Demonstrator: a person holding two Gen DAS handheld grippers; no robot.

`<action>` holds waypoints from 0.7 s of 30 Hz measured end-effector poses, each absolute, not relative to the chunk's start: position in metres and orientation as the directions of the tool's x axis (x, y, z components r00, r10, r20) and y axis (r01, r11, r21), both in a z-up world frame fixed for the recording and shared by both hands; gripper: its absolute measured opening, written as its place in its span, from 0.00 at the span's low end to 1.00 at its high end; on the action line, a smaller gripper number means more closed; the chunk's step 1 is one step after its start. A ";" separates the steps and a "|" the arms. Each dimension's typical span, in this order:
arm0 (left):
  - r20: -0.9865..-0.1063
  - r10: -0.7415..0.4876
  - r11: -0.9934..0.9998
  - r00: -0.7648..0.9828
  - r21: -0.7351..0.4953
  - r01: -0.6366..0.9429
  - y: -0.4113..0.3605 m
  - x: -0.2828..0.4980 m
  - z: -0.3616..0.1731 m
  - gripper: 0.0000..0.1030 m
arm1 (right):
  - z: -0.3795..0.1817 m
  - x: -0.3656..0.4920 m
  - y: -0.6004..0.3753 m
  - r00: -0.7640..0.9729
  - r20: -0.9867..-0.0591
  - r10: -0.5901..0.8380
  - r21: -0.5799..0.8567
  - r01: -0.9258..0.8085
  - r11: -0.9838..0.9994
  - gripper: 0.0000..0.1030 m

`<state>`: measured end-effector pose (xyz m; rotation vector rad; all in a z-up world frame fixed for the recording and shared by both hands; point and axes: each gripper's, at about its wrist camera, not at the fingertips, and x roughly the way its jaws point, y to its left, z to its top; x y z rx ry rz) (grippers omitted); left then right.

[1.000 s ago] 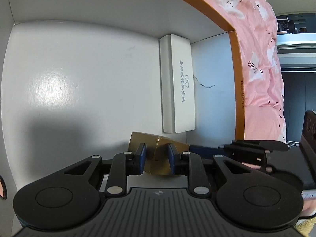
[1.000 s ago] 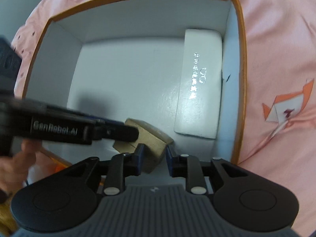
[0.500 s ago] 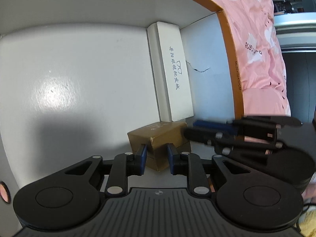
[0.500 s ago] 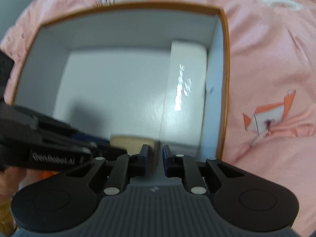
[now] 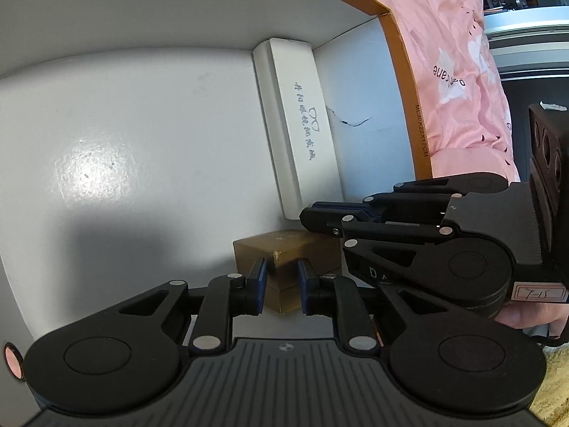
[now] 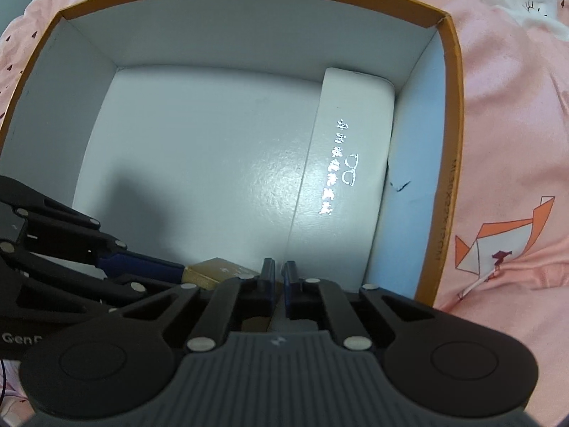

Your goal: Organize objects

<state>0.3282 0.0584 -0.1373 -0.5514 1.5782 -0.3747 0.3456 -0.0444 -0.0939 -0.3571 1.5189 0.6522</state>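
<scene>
A small gold-brown box [image 5: 288, 249] sits on the floor of an orange-rimmed white storage box [image 5: 402, 46], near its front wall. My left gripper [image 5: 281, 286] is shut on a corner of the gold-brown box. A long white glasses case [image 5: 298, 124] lies along the right wall; it also shows in the right wrist view [image 6: 345, 163]. My right gripper [image 6: 279, 281] is shut and empty, just above the gold-brown box [image 6: 213, 272]. It enters the left wrist view from the right [image 5: 313, 213].
The storage box [image 6: 451, 106] rests on pink patterned bedding [image 6: 515, 142]. The white floor of the box [image 6: 199, 163] spreads left of the glasses case. A dark doorway and furniture lie past the bed [image 5: 533, 53].
My right gripper let go of the gold-brown box, shut its fingers and drew back upward. My left gripper kept its hold, and the box settled lower by the front wall.
</scene>
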 end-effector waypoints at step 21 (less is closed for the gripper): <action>-0.837 -0.535 0.842 0.111 -0.539 0.000 0.021 0.316 -0.109 0.23 | -0.017 0.315 -0.095 0.326 -0.907 0.267 0.069 -0.509 0.858 0.17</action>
